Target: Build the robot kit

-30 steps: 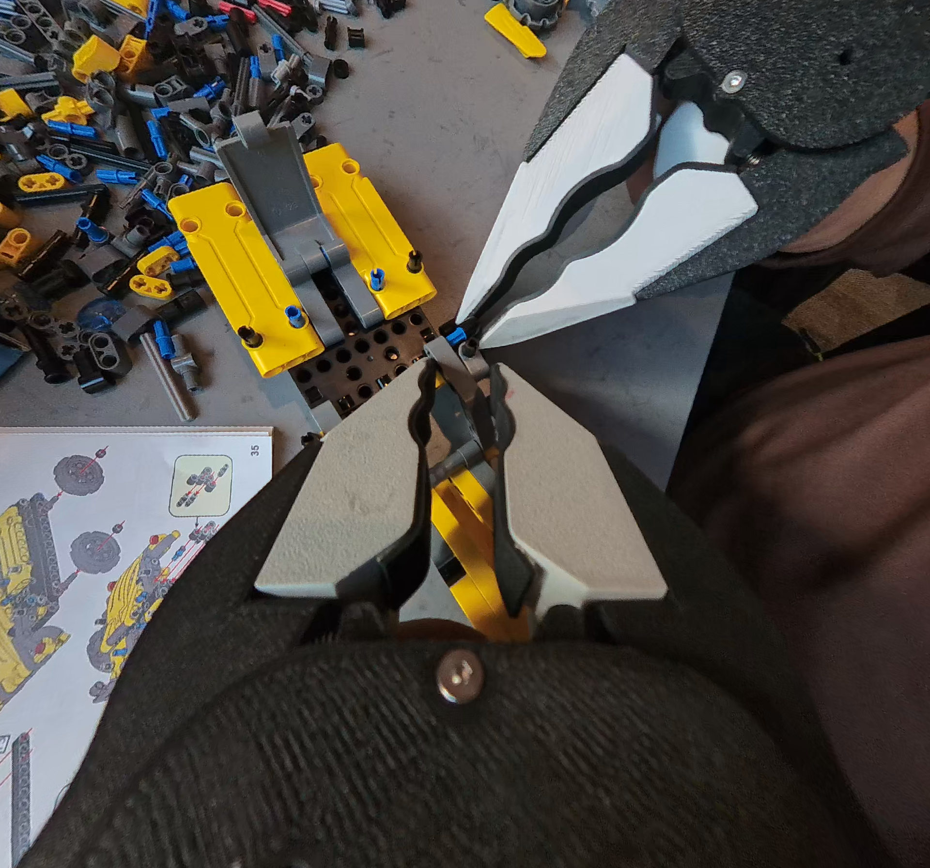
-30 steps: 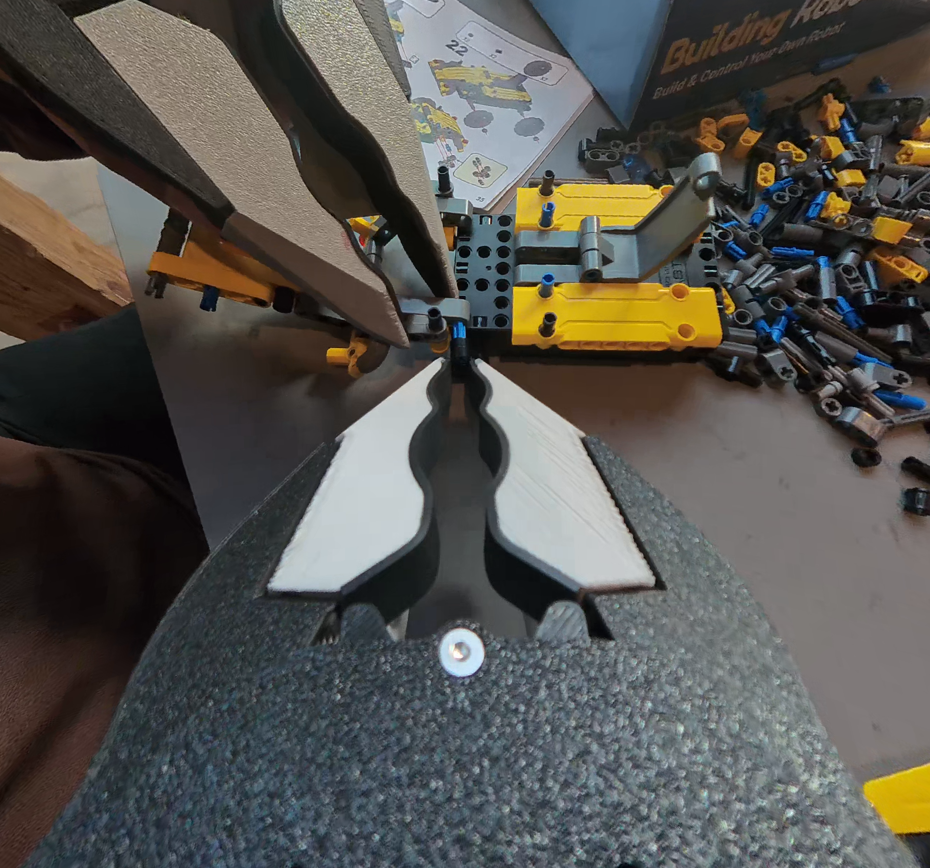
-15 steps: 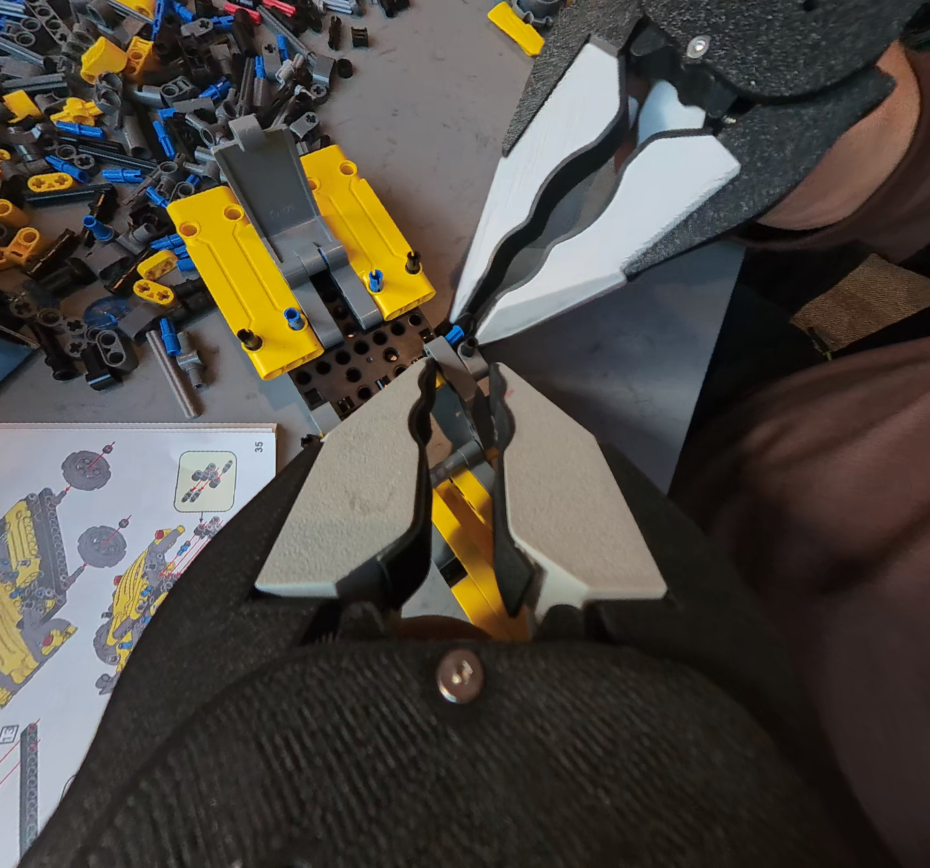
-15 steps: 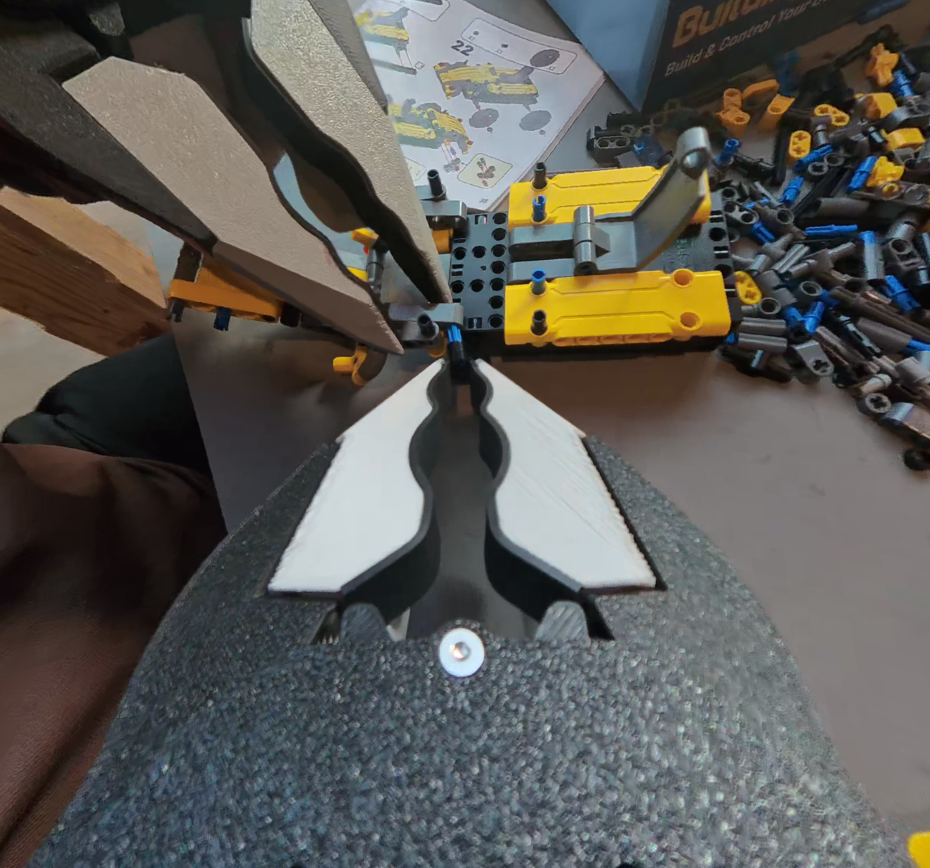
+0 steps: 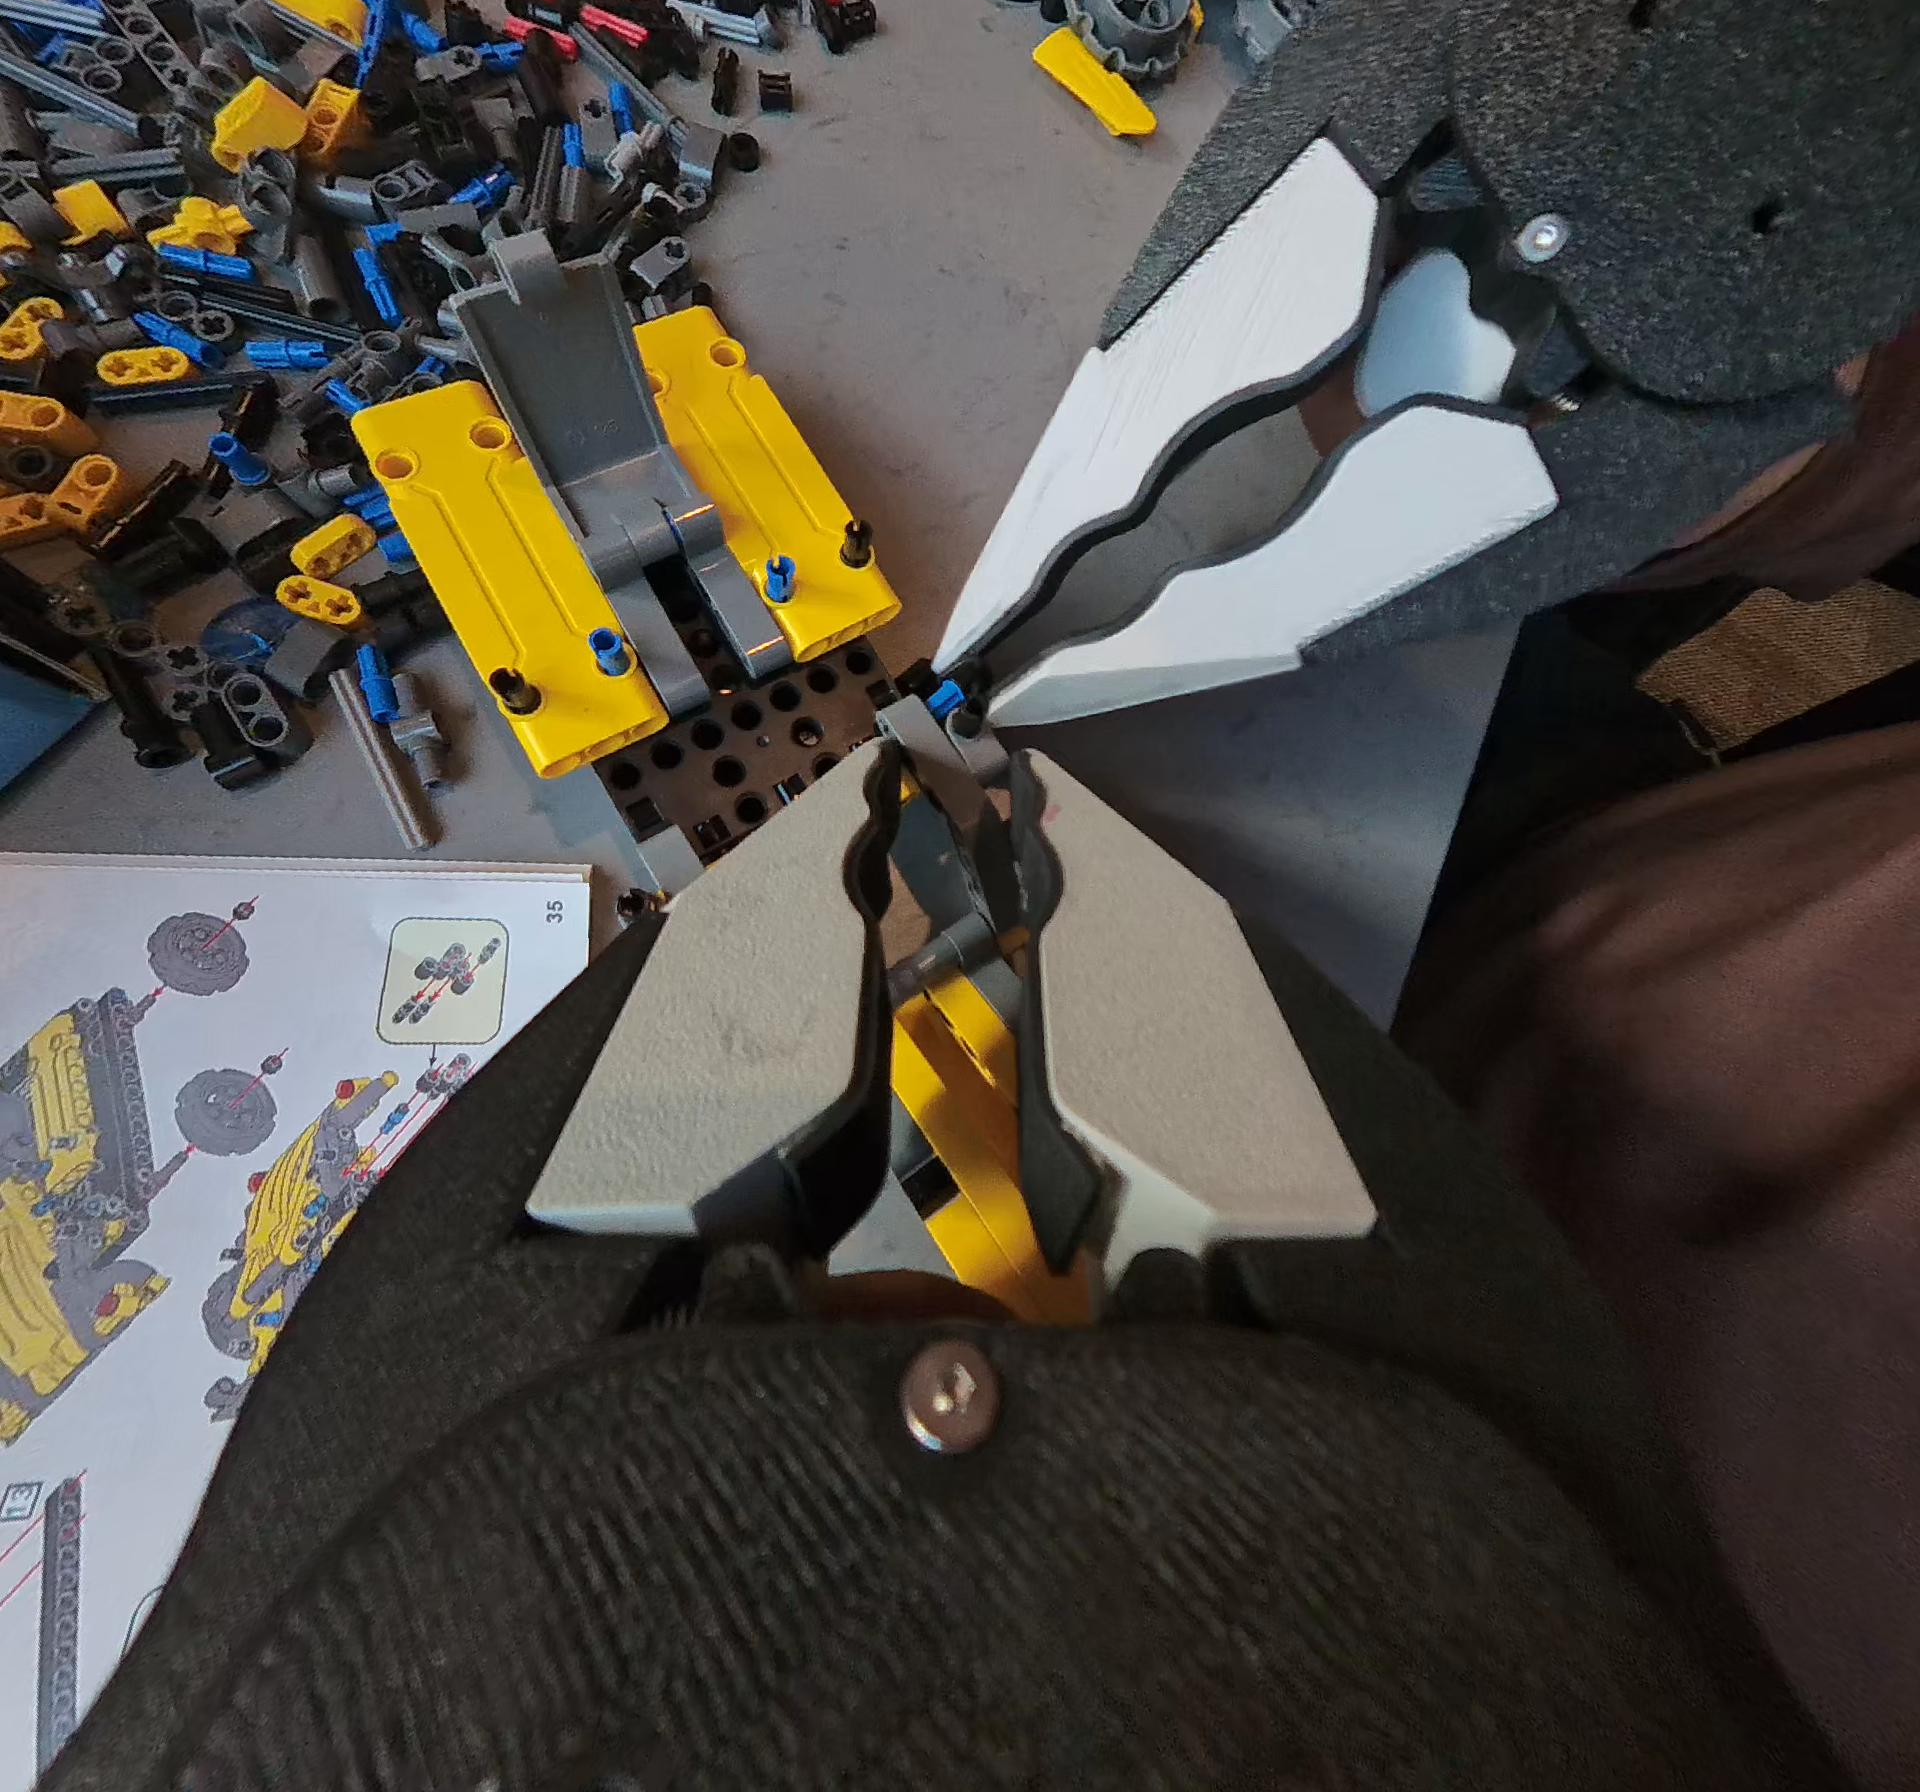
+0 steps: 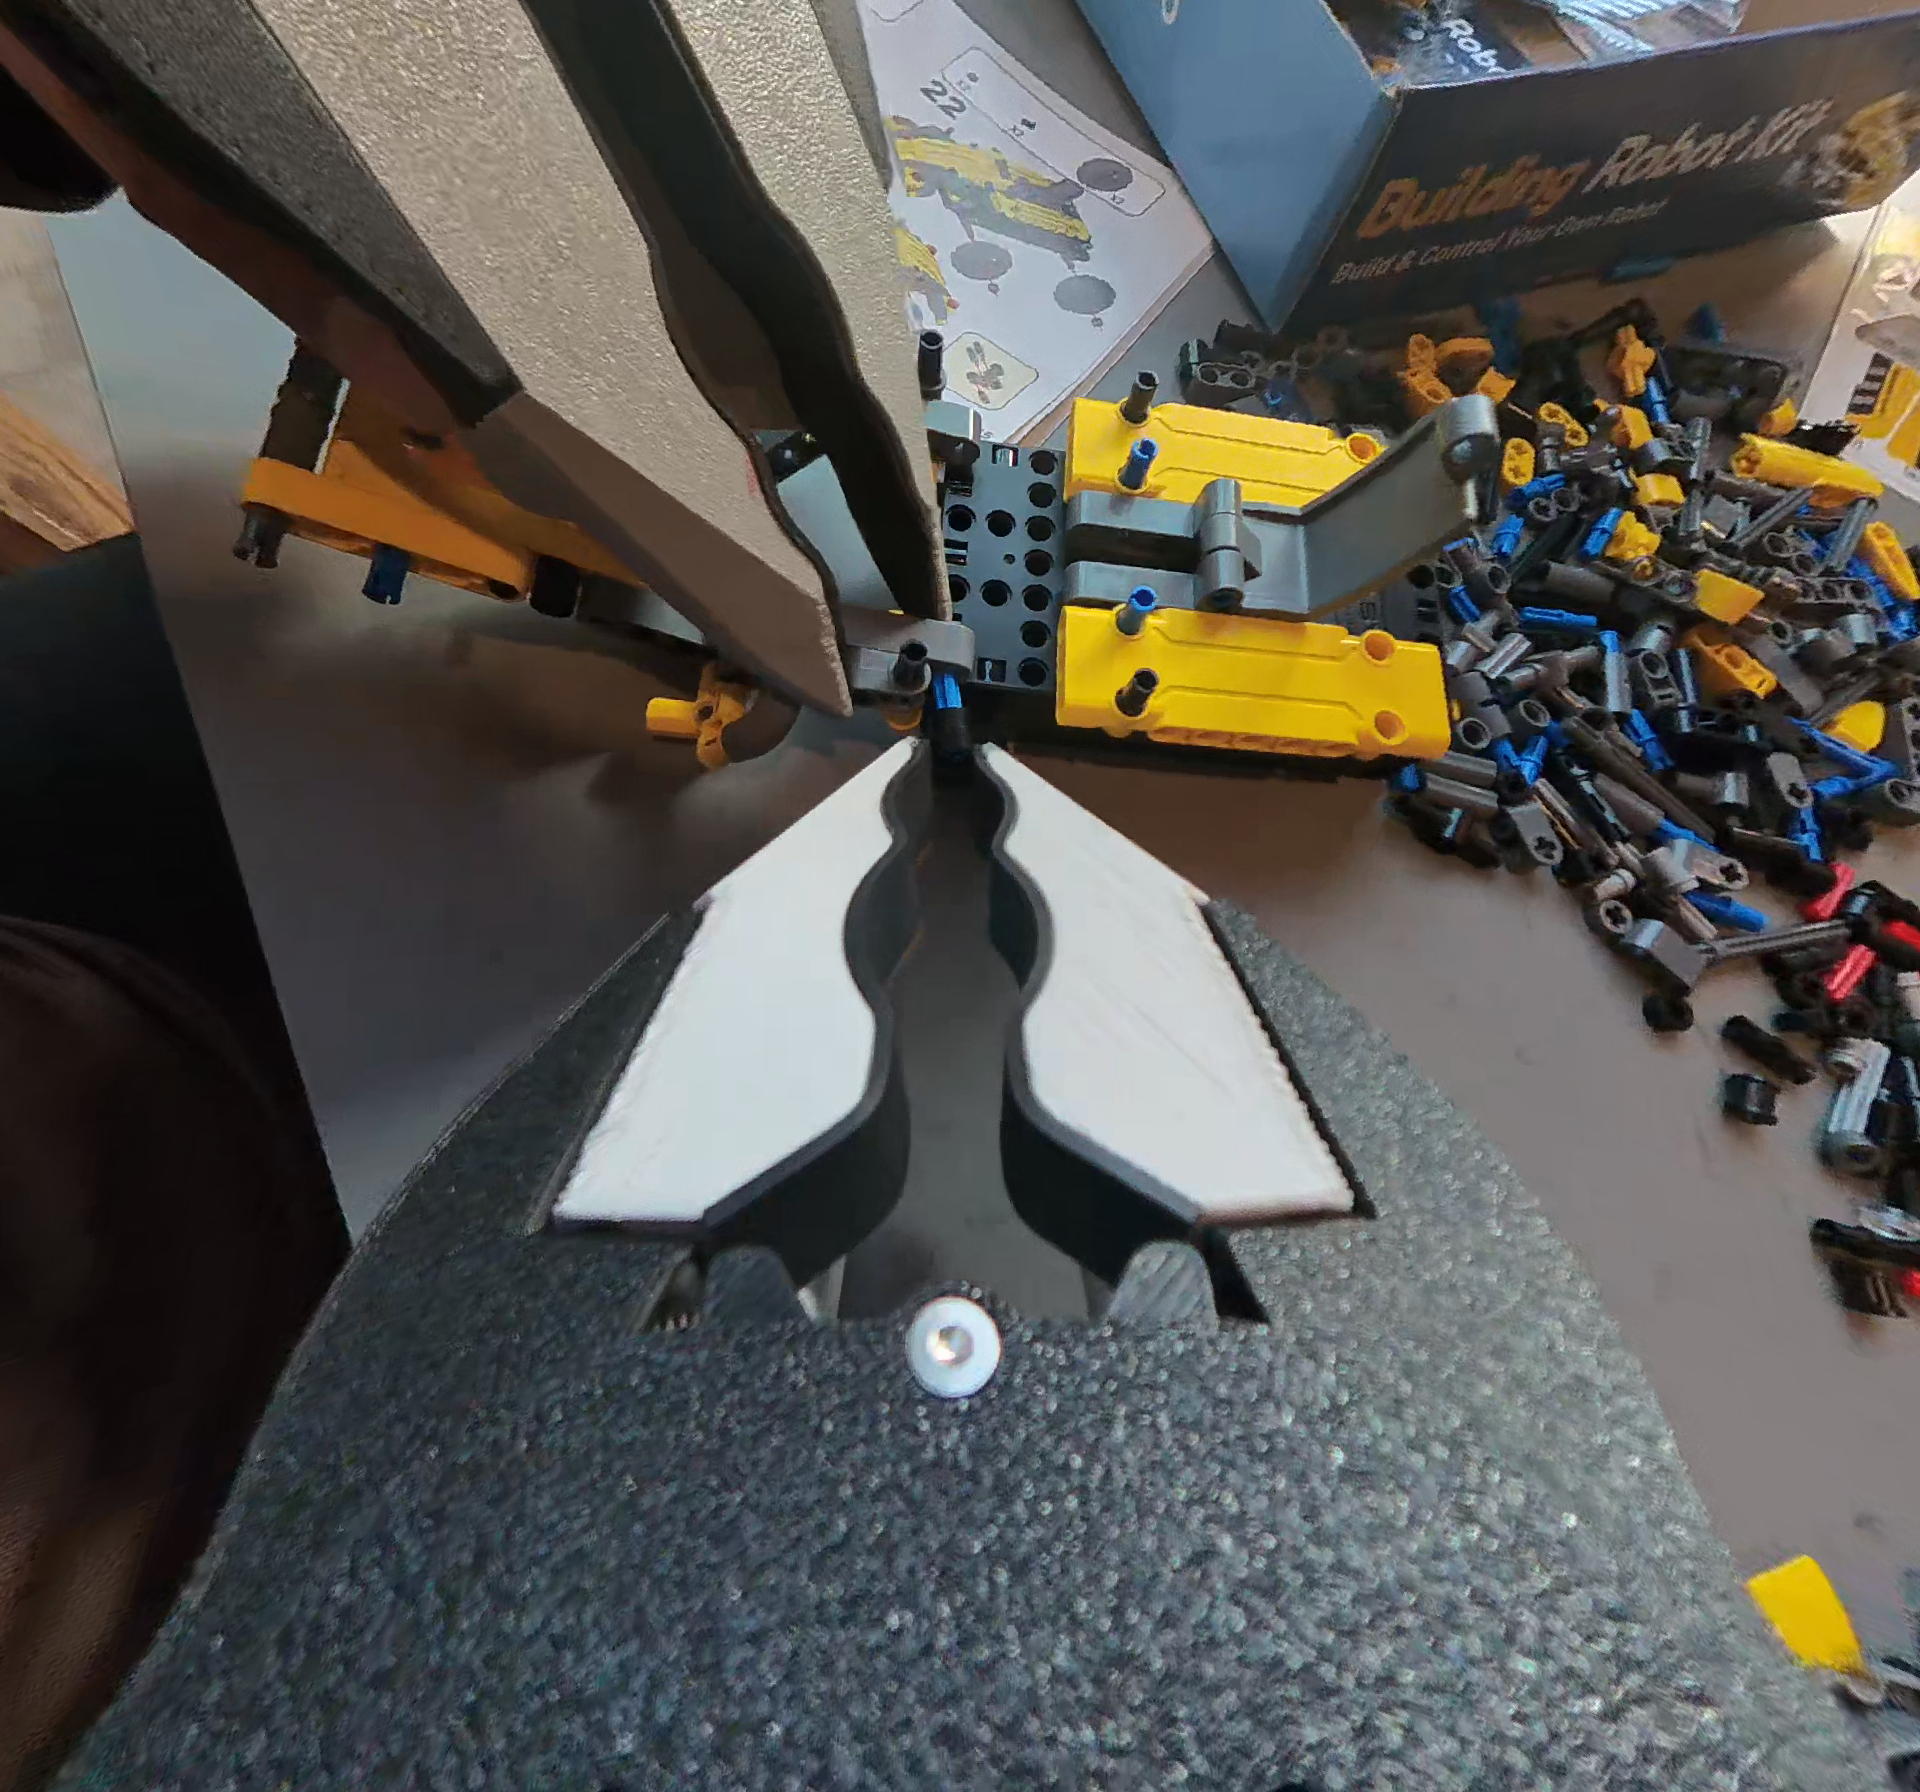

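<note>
Much of the brick-built model [image 6: 1195, 599] is covered: the left gripper [image 5: 951, 766] sits over its middle, so only the yellow beam [image 6: 416, 527] sticking out behind and the front half show. Whether that gripper's fingers [image 5: 748, 1015] truly pinch the grey frame piece [image 5: 930, 849] between them or merely straddle it is hard to judge — they stand close on either side of it. The right gripper [image 6: 948, 755] has its tips drawn together on a small blue pin [image 6: 945, 693] at the model's near corner. The model rests on the grey table [image 6: 1195, 963], showing two yellow panels [image 5: 499, 558], a raised grey flap [image 5: 566, 371] and a black perforated plate [image 5: 748, 734]. Loose parts [image 5: 260, 184] lie heaped beside it — an instruction booklet [image 5: 208, 1067], partly cut off, is near.
</note>
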Action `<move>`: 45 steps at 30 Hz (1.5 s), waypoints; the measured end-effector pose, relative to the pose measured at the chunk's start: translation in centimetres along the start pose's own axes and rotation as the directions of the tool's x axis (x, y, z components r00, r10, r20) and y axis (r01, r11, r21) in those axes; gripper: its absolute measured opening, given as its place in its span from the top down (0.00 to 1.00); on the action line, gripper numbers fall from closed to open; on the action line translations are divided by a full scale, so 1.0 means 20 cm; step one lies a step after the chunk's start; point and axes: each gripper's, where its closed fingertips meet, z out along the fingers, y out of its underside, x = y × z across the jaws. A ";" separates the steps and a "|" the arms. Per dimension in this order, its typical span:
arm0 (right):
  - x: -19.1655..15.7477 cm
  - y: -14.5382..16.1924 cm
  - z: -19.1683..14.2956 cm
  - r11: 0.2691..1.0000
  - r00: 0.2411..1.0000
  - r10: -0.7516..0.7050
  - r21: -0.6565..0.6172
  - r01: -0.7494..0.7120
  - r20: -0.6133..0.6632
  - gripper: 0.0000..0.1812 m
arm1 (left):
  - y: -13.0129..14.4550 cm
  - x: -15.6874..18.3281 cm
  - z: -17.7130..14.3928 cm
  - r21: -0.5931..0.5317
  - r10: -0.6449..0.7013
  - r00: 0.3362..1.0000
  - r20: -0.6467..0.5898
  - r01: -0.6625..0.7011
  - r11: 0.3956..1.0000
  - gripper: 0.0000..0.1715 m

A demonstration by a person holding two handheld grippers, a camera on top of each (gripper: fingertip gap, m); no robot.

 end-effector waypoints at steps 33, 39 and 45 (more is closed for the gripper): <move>0.02 0.02 -0.03 0.965 0.940 0.258 -0.019 -0.261 0.221 0.98 | 0.04 0.00 -0.01 -0.174 0.017 0.994 0.103 0.001 0.985 0.81; 0.00 0.02 -0.03 0.969 0.941 0.243 -0.020 -0.245 0.237 0.98 | 0.03 0.00 -0.04 -0.235 0.104 0.984 0.143 -0.068 0.970 0.93; -0.01 0.01 -0.04 0.963 0.922 0.264 -0.023 -0.268 0.282 0.99 | 0.07 -0.02 -0.09 -0.261 0.065 0.990 0.123 -0.031 0.965 0.94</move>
